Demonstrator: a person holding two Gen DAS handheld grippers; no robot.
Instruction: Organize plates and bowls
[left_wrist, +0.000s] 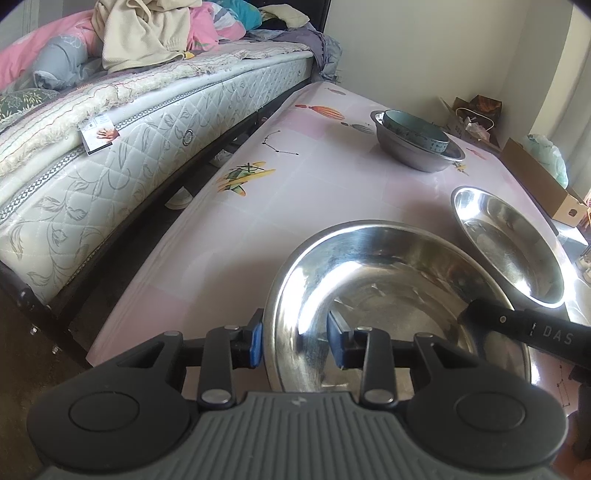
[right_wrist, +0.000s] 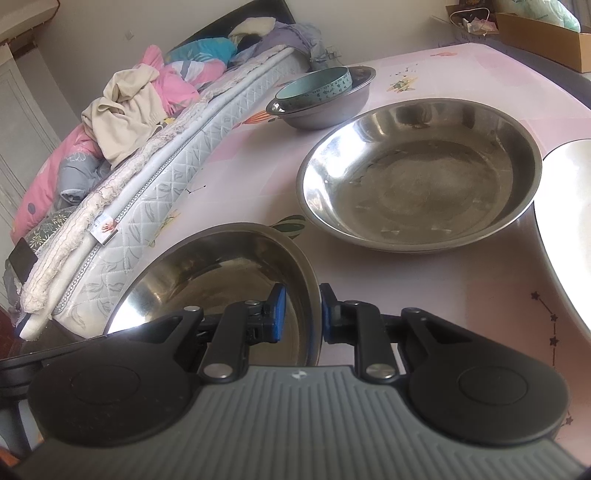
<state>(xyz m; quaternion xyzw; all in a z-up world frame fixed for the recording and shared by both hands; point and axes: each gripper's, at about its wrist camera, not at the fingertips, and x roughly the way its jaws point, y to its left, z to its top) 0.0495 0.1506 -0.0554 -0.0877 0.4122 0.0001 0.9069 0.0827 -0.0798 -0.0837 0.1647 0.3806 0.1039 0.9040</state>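
Both hand-held grippers, left (left_wrist: 295, 341) & right (right_wrist: 299, 314), clamp steel bowl (left_wrist: 388, 295) rim.

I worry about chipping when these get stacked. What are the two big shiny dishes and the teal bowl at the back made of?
Both the near shiny dish and the far shiny dish look like polished stainless steel: mirror reflections and thin rolled rims. The teal bowl looks like glazed ceramic, thick-walled with a printed band, though melamine is possible.
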